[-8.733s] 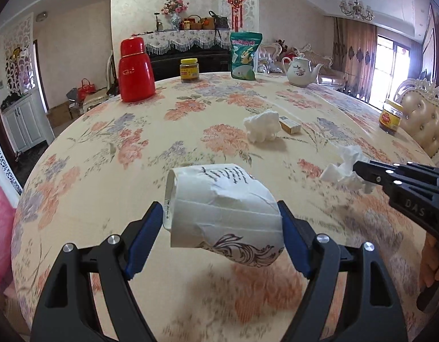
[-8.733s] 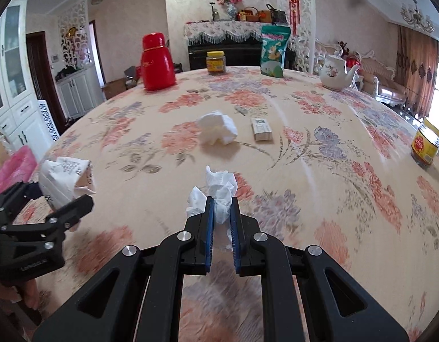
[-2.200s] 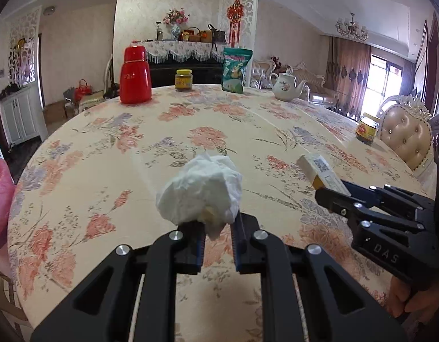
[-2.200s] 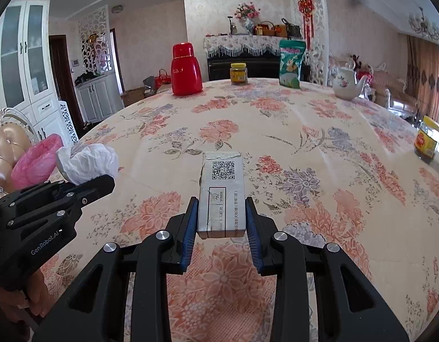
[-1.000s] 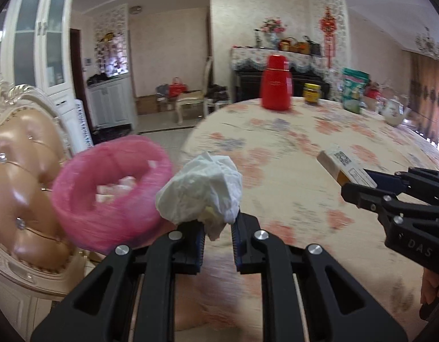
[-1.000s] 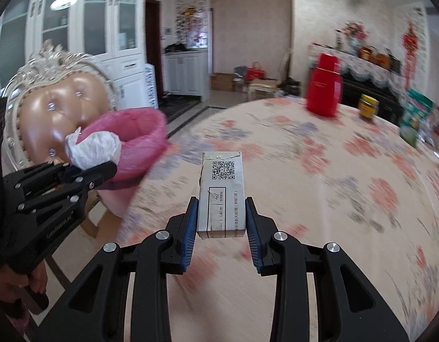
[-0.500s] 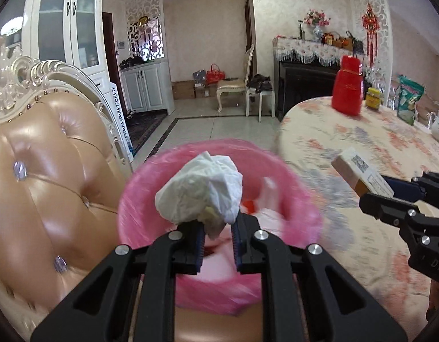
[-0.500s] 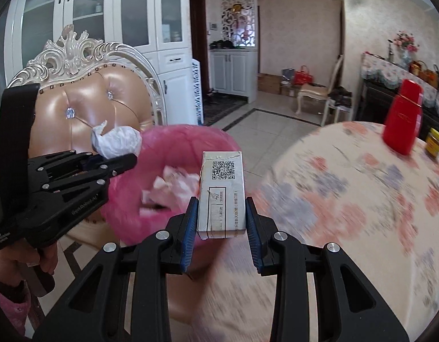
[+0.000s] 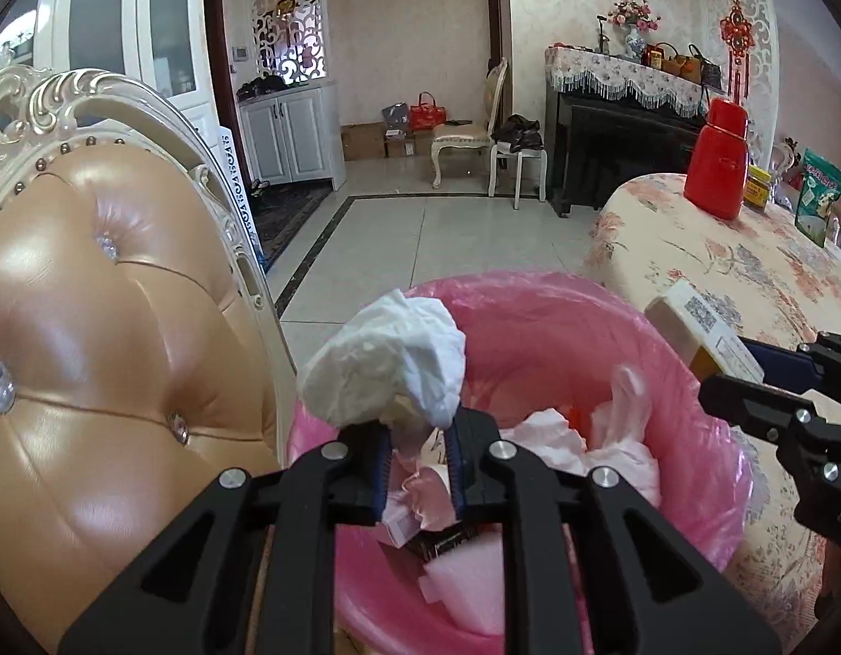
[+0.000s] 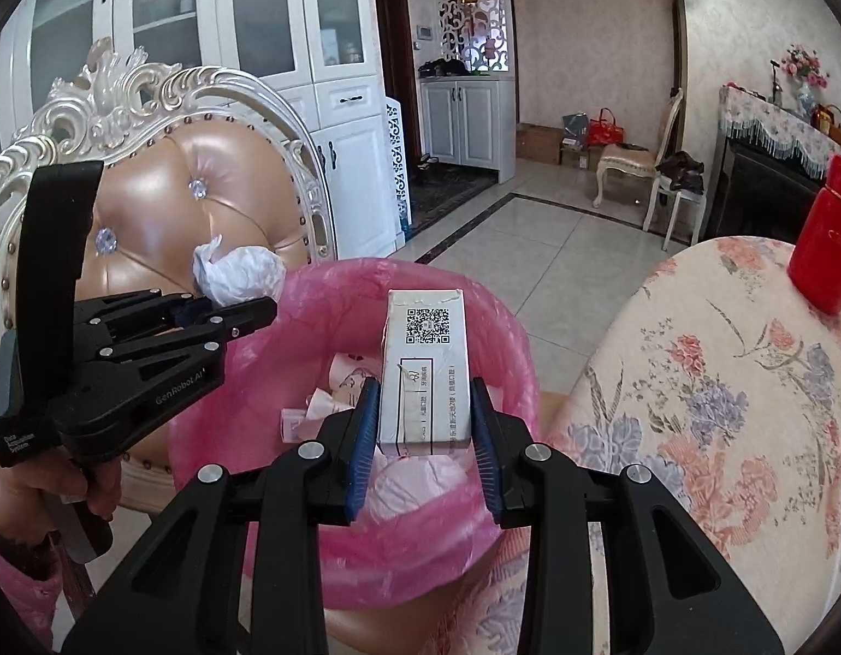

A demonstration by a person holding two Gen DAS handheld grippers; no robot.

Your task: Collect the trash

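Observation:
My left gripper point(image 9: 418, 450) is shut on a crumpled white tissue point(image 9: 385, 365) and holds it over the near rim of a bin lined with a pink bag point(image 9: 535, 300). The bin holds several tissues and scraps. My right gripper point(image 10: 423, 417) is shut on a small white carton with a QR code point(image 10: 426, 371) and holds it above the same bin point(image 10: 508, 338). The carton also shows at the right of the left wrist view point(image 9: 704, 327). The left gripper with its tissue point(image 10: 237, 270) shows at the left of the right wrist view.
A tufted tan chair with a white carved frame point(image 9: 93, 300) stands close on the left of the bin. The floral-cloth table point(image 10: 737, 382) lies to the right, with a red thermos point(image 9: 715, 164) on it. Tiled floor and white cabinets lie beyond.
Both grippers have swung further left from the table towards the bin and now hang over its opening. Each still holds its item.

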